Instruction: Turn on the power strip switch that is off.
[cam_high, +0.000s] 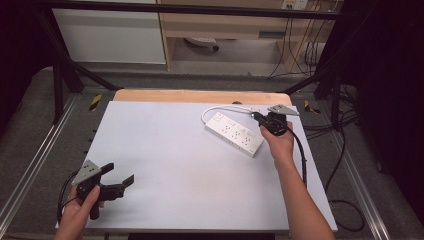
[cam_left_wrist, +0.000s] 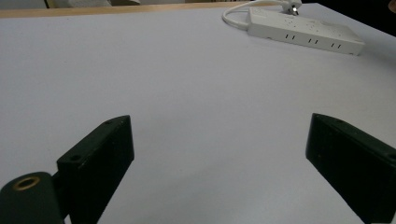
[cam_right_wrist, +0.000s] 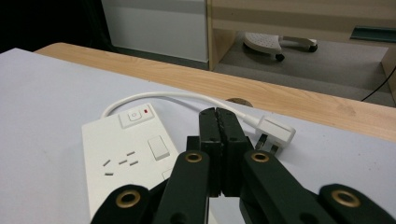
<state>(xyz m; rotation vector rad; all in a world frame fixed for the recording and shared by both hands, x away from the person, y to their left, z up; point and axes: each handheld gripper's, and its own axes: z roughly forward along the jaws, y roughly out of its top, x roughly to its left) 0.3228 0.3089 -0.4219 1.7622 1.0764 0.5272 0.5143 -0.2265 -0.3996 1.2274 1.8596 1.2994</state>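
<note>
1. No words, brand names or numbers can be read in any of the three views.
2. The white plastic power strip (cam_right_wrist: 126, 154), at lower left of the right gripper view, carries one mark: a small round power symbol on its square switch button (cam_right_wrist: 134, 115), beside a tiny red indicator light (cam_right_wrist: 147, 111).
3. In the high view, two yellow-and-black striped hazard markers (cam_high: 95, 101) sit on the floor rails at the table's far corners; they bear no lettering.
</note>
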